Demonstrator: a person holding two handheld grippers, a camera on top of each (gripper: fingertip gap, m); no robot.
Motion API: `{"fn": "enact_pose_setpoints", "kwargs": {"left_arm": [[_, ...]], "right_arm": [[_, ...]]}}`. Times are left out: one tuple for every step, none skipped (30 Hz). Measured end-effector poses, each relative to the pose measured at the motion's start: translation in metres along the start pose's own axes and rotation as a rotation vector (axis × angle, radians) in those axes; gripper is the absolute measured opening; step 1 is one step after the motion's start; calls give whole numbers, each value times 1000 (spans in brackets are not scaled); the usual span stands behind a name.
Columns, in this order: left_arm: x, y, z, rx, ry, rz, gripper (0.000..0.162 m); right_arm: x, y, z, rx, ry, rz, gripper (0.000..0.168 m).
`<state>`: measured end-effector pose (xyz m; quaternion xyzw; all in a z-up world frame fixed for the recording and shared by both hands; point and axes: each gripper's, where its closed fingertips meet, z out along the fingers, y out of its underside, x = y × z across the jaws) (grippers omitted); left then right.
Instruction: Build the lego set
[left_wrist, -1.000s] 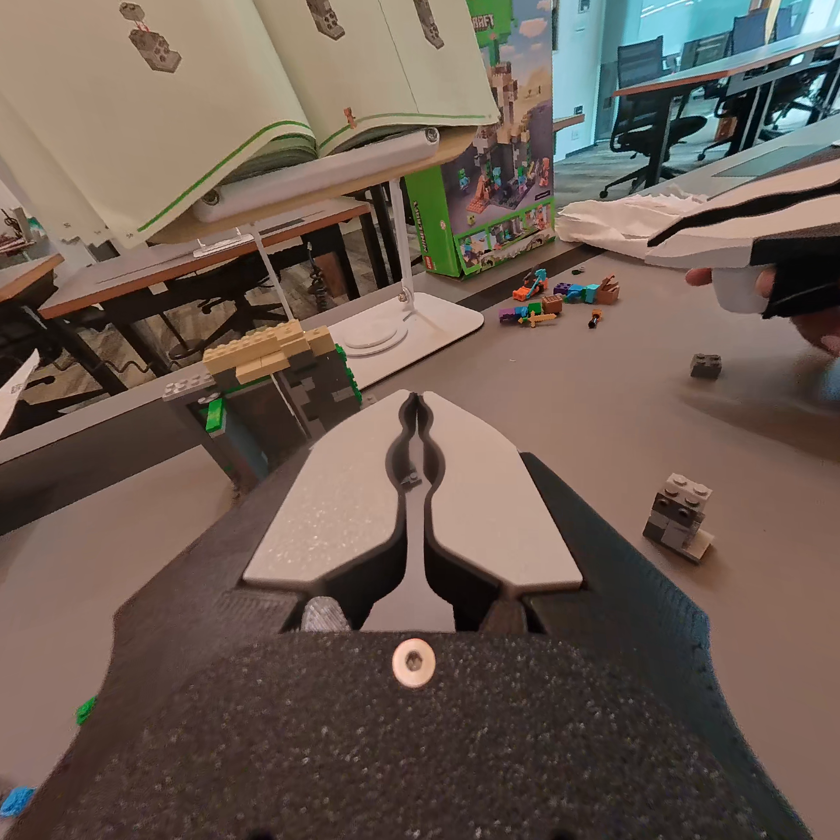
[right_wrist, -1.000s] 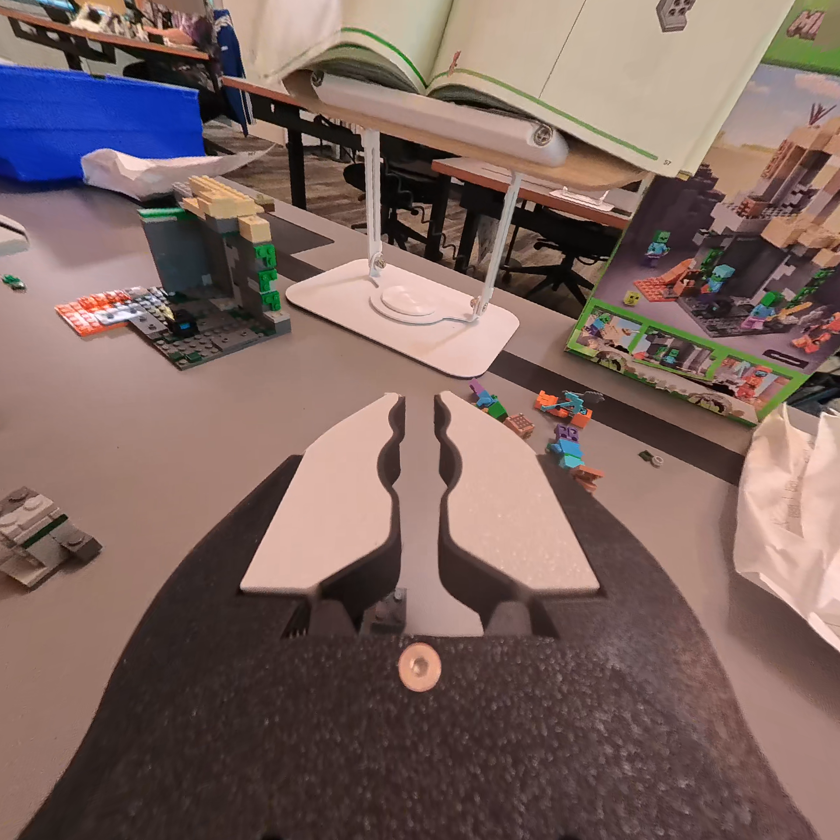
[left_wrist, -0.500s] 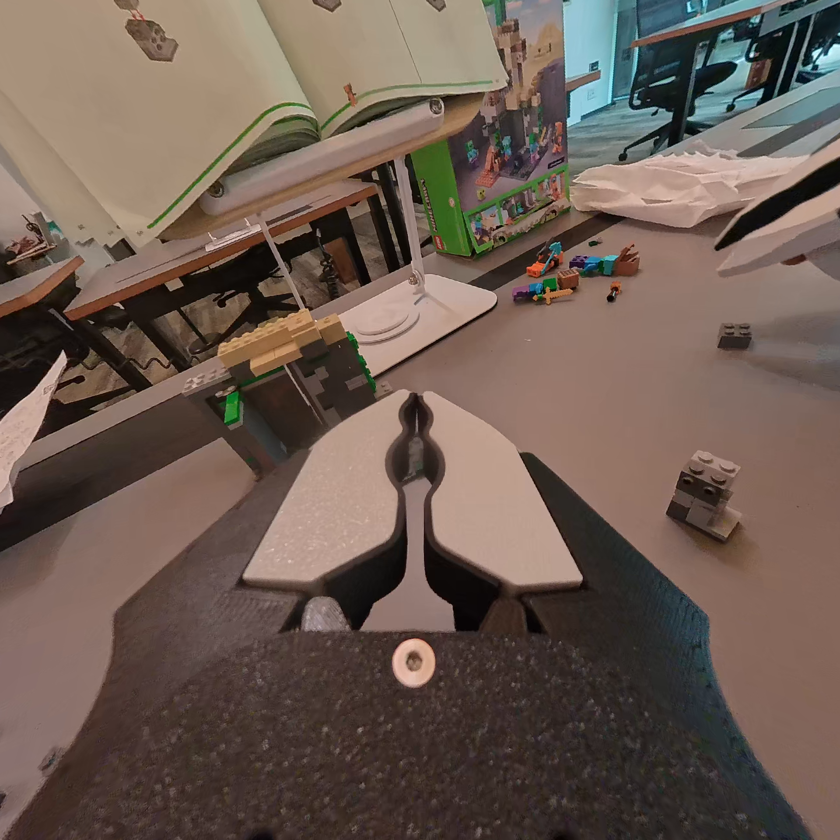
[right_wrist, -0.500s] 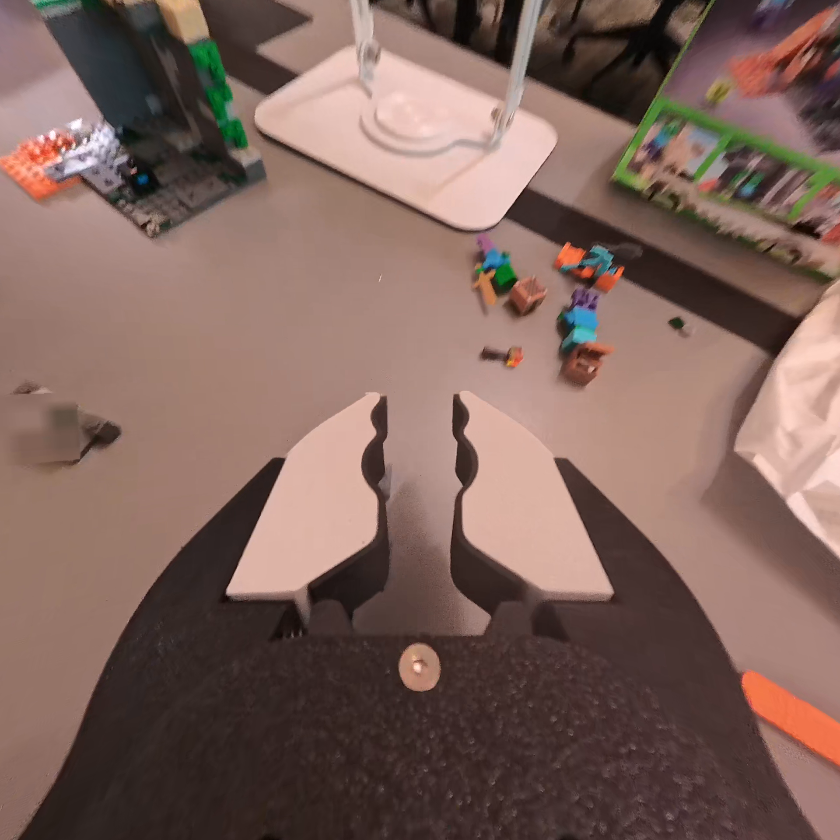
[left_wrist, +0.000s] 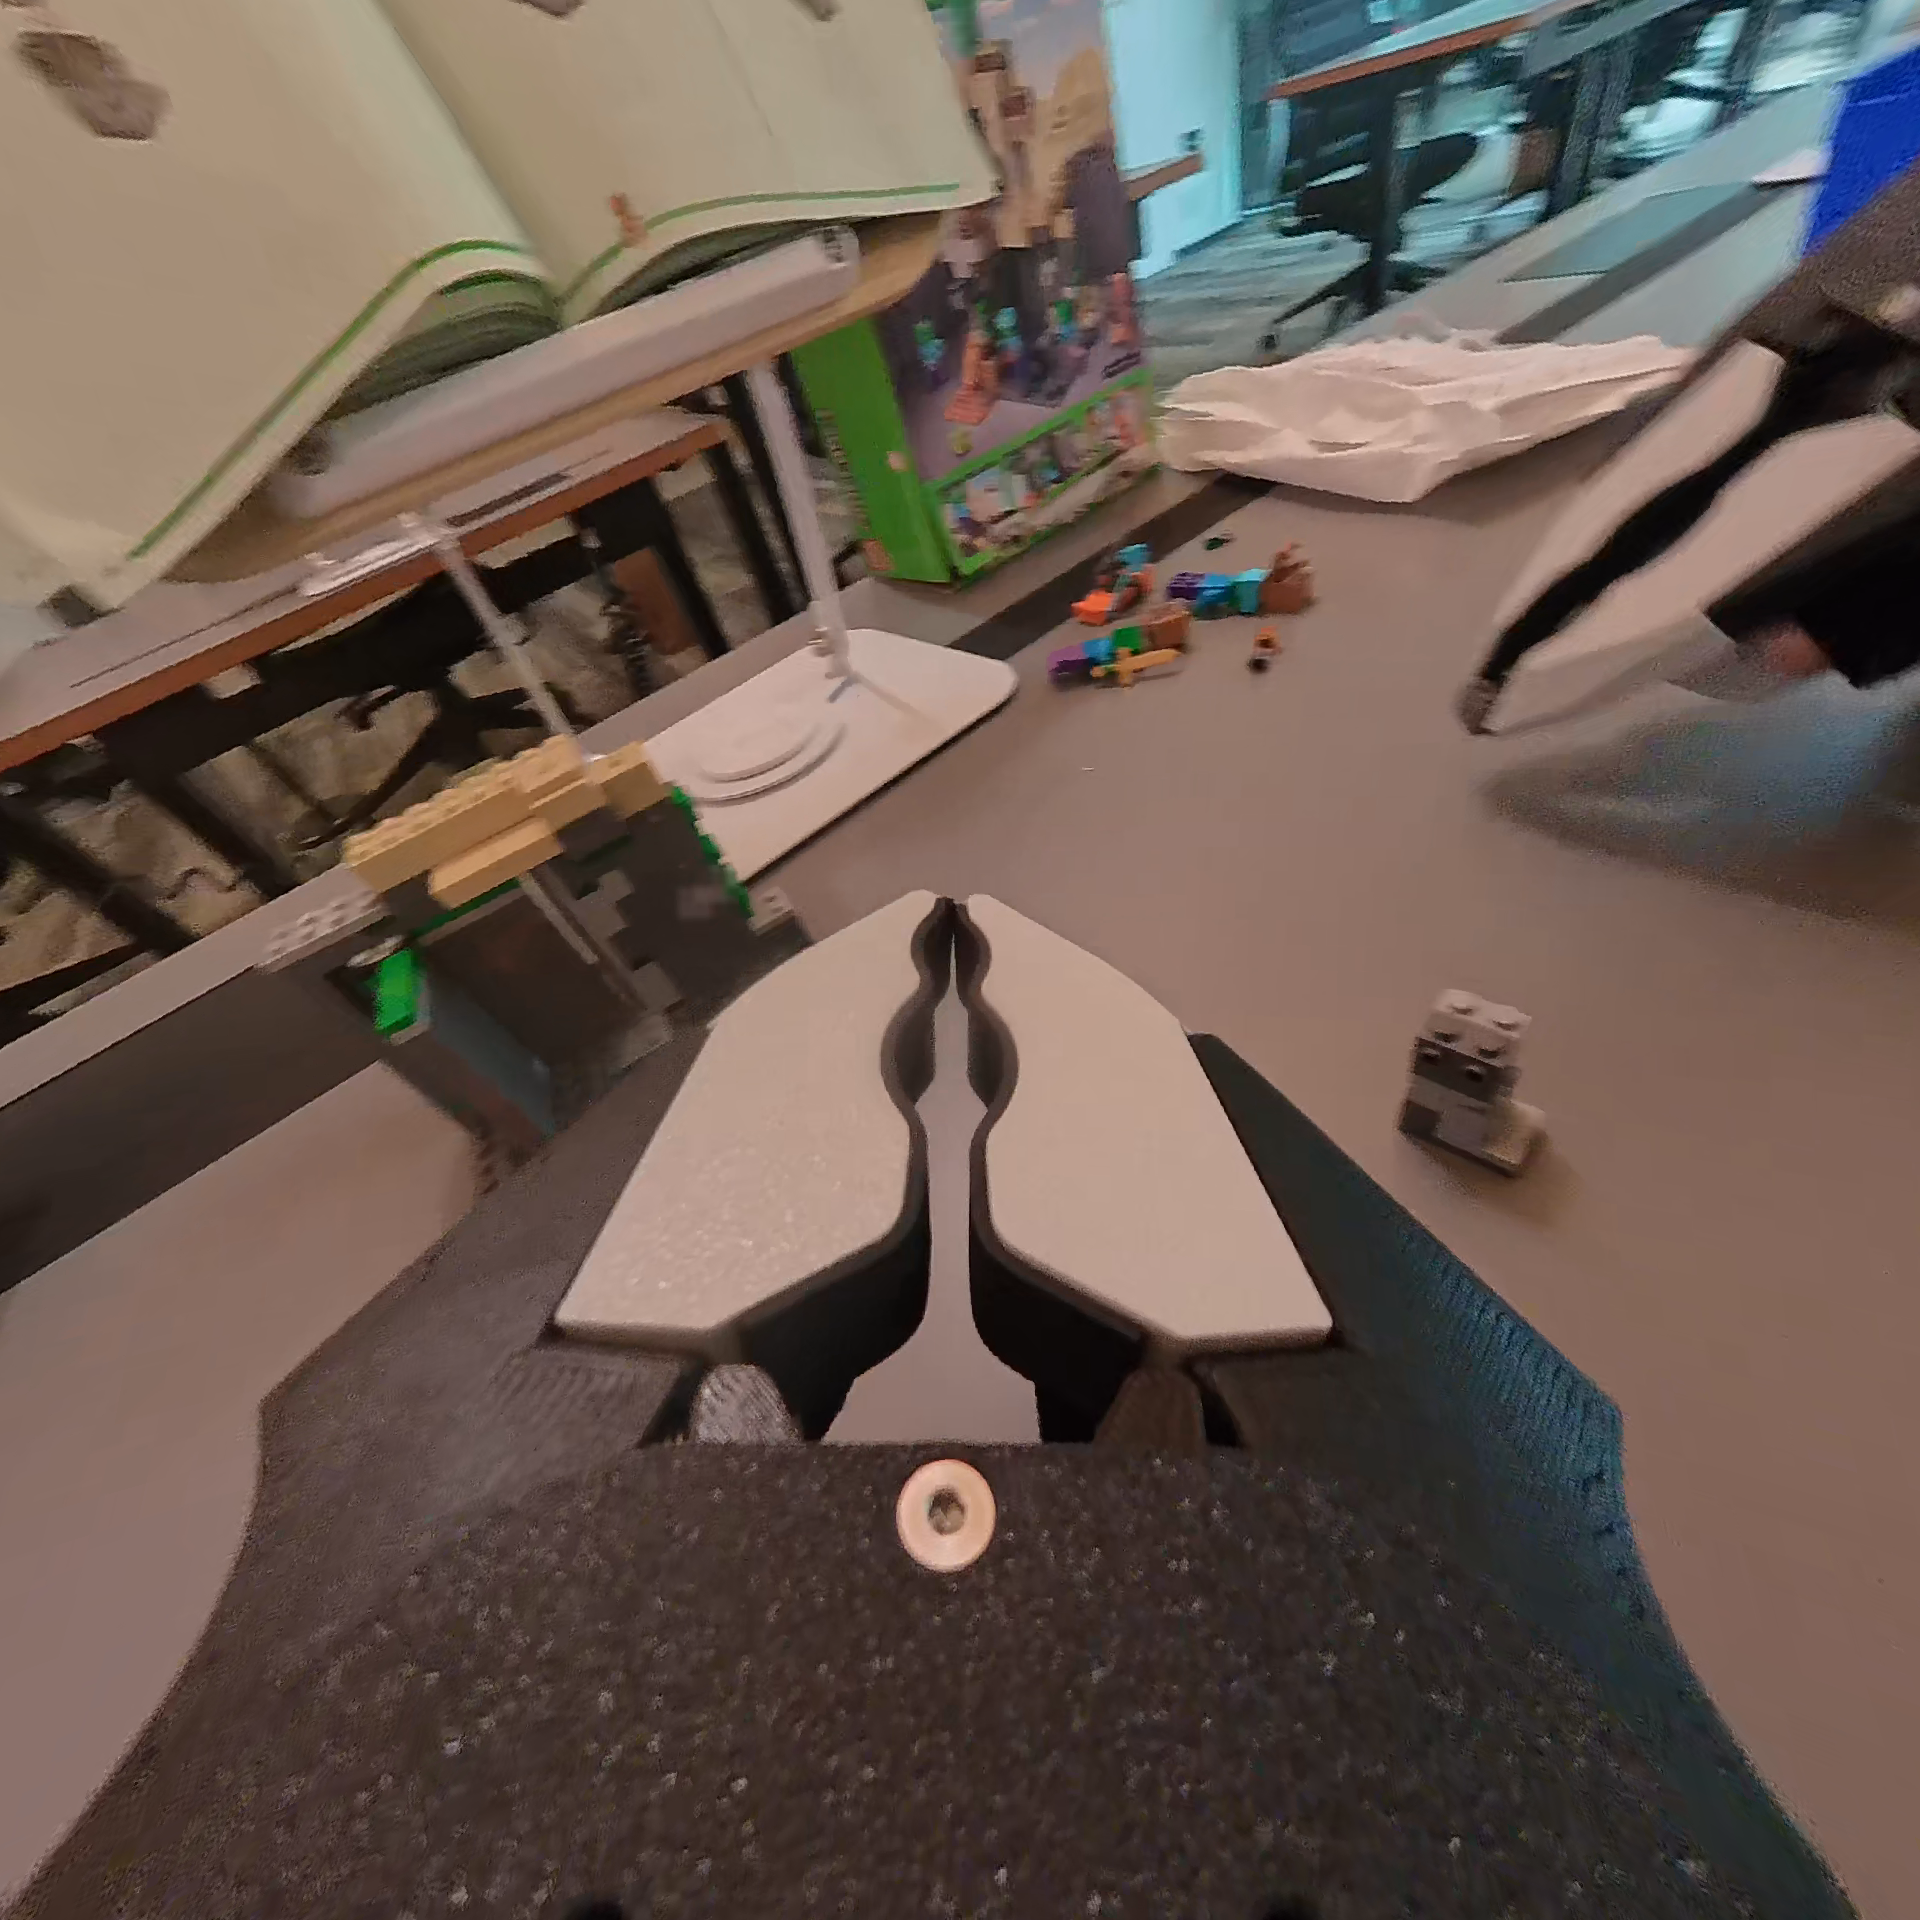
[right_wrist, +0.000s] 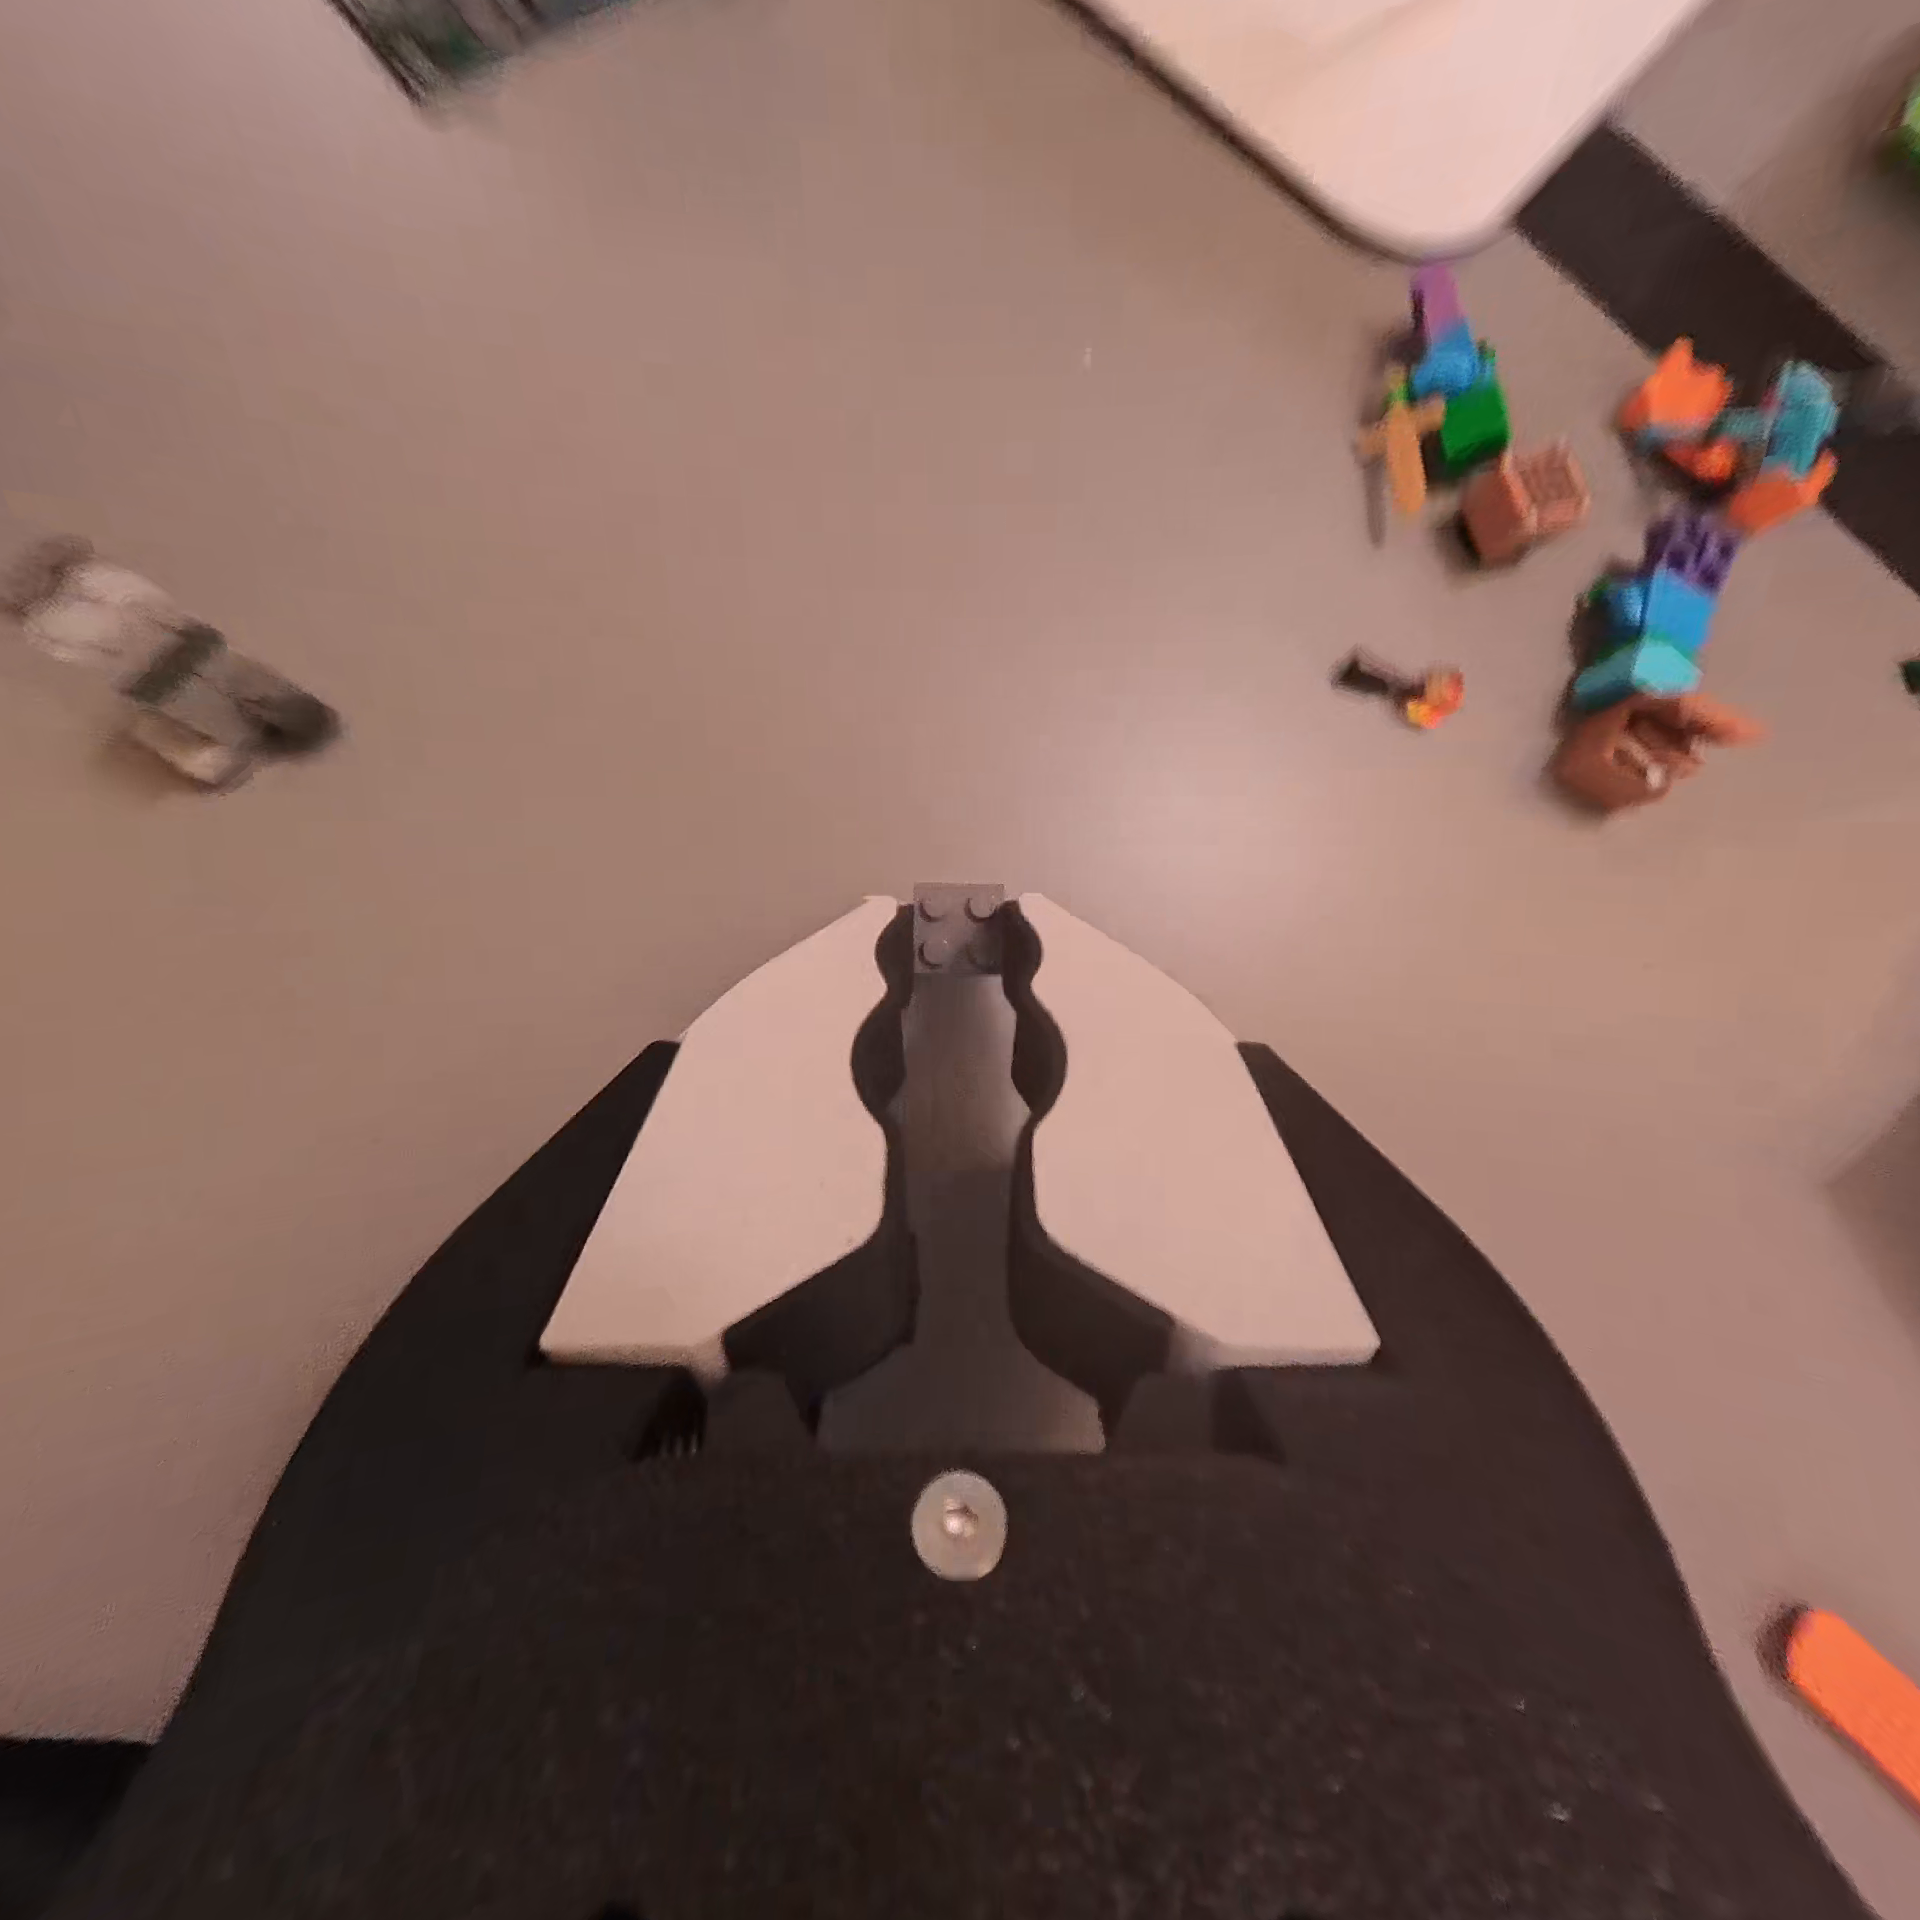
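Observation:
My right gripper (right_wrist: 958, 914) points down at the grey table, its fingertips closed against the sides of a dark grey 2x2 brick (right_wrist: 958, 928). In the left wrist view the right gripper (left_wrist: 1484, 707) shows at the right, tips down at the table. My left gripper (left_wrist: 951, 909) is shut, with nothing visible between its fingers. It hovers just right of the tall grey, tan and green build (left_wrist: 540, 914). A small grey sub-build (left_wrist: 1470, 1091) stands on the table to the right; it is blurred in the right wrist view (right_wrist: 177, 686).
An open instruction book (left_wrist: 312, 208) rests on a white stand (left_wrist: 831, 727). The set's box (left_wrist: 997, 416) and a white bag (left_wrist: 1403, 416) are behind it. Loose coloured figures (right_wrist: 1621, 540) lie at the right. An orange tool (right_wrist: 1860, 1704) lies at the lower right.
My right gripper tilted down to the table and closed from open onto the dark grey brick. My left gripper stayed shut and shifted slightly right.

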<state>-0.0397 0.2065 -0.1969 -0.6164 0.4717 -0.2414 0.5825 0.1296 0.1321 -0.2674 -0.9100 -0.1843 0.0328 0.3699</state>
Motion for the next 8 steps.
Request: {"fn": "enact_pose_setpoints", "kwargs": {"left_arm": [[7, -1, 0, 2, 44, 5, 0], [14, -2, 1, 3, 87, 14, 2], [19, -3, 1, 2, 131, 22, 3], [21, -4, 1, 7, 152, 32, 3], [21, -6, 2, 16, 163, 36, 3], [21, -8, 4, 23, 181, 33, 3], [20, -10, 6, 32, 195, 27, 4], [19, -13, 8, 43, 201, 25, 4]], "right_arm": [[-10, -16, -6, 80, -42, -25, 16], [-20, -32, -14, 160, -76, -63, 16], [-31, -46, -20, 220, -104, -112, 16], [-42, -59, -25, 260, -127, -169, 16], [-50, -70, -28, 284, -138, -226, 16], [-56, -79, -29, 285, -150, -274, 16], [-62, -88, -29, 276, -165, -313, 16], [-66, -99, -30, 277, -176, -344, 16]]}}
